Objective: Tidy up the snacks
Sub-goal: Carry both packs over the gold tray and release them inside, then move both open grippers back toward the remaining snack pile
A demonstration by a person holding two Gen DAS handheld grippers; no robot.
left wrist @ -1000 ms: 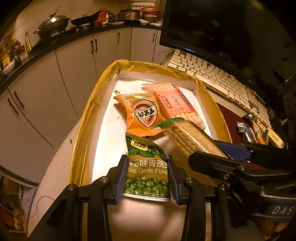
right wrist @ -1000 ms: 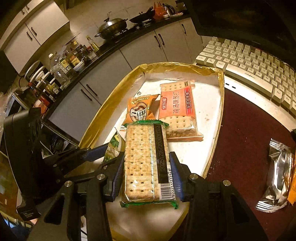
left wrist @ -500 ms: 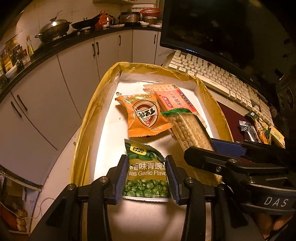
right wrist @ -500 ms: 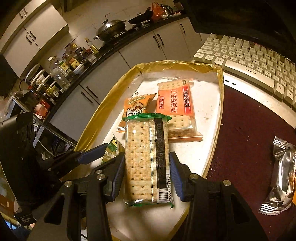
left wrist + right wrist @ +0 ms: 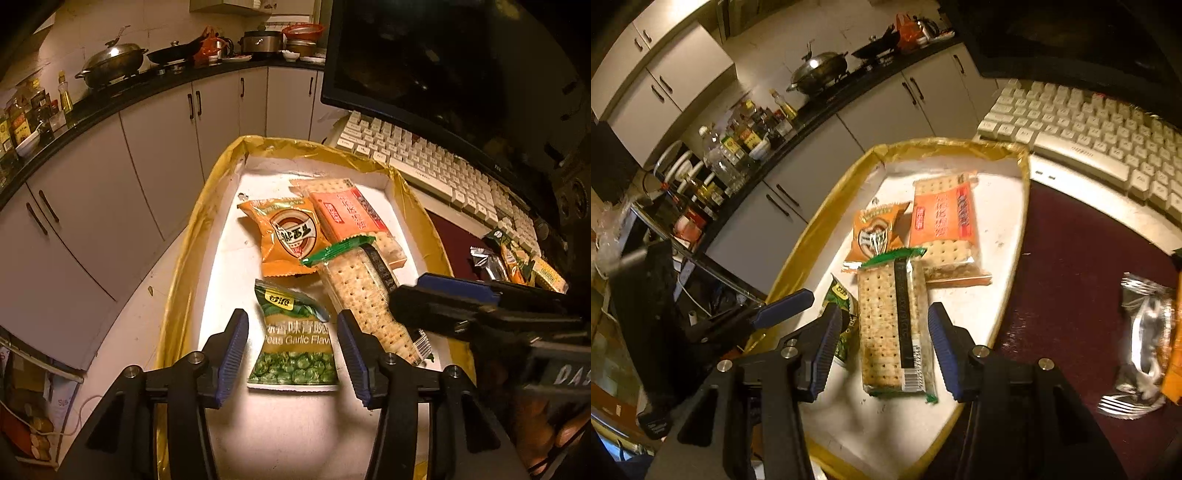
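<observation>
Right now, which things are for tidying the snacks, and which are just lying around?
For the job:
- tray
- green pea bag
- green-ended cracker pack
- orange snack bag
- red cracker pack
- silver packet, not yet in the tray

Just lying about:
- keyboard
- monitor
- wok
- bottles

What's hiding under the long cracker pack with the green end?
The cracker pack lies over a corner of the orange-red cracker pack on the tray. Whatever else sits beneath is covered.

Left hand-held gripper (image 5: 291, 347) is angling downward, jaws just widening; right hand-held gripper (image 5: 884, 338) is hovering alongside, jaws parted.
</observation>
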